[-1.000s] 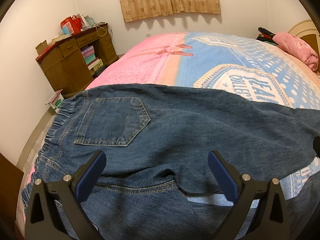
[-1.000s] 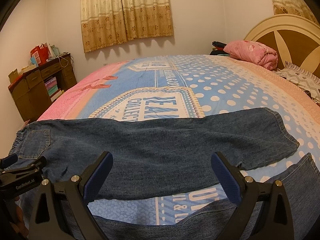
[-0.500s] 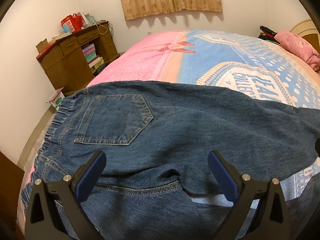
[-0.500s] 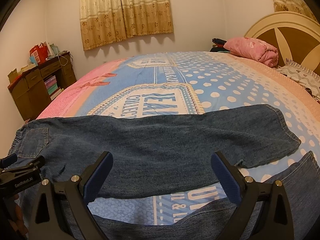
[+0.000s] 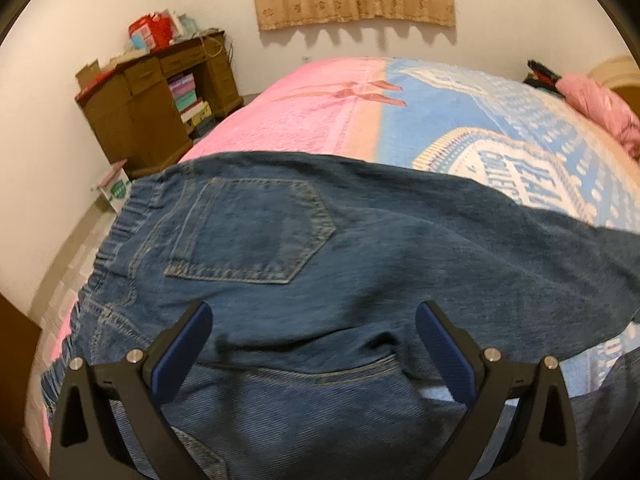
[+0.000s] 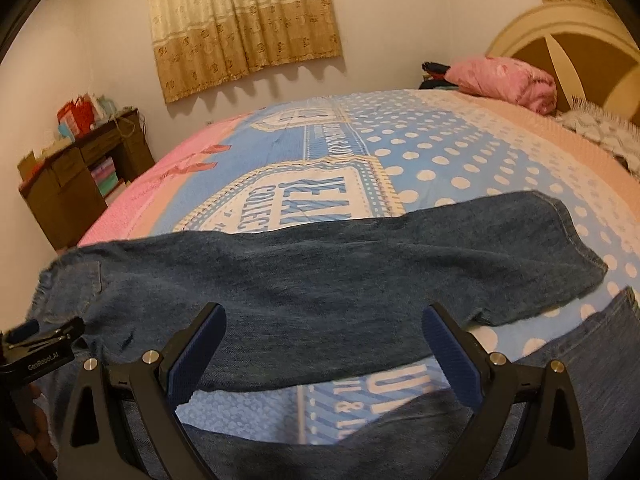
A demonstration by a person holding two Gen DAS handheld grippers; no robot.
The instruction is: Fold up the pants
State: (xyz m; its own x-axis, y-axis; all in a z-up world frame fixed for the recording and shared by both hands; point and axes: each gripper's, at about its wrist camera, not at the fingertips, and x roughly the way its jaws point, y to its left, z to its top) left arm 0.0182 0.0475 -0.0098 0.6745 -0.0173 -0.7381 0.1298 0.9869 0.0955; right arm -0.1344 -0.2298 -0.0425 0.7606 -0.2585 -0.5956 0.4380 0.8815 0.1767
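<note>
one pair of blue jeans (image 6: 320,276) with two legs and one back pocket (image 5: 250,230) that shows. two grippers, the left gripper (image 5: 312,354) and the right gripper (image 6: 324,354), each with two blue fingers. one bed (image 6: 460,160) with one bedspread. one pink folded blanket (image 6: 504,82). one brown desk (image 5: 156,100). one curtain (image 6: 244,20) in the right wrist view, plus a bit of a second one at the top right. one headboard (image 6: 560,36).
</note>
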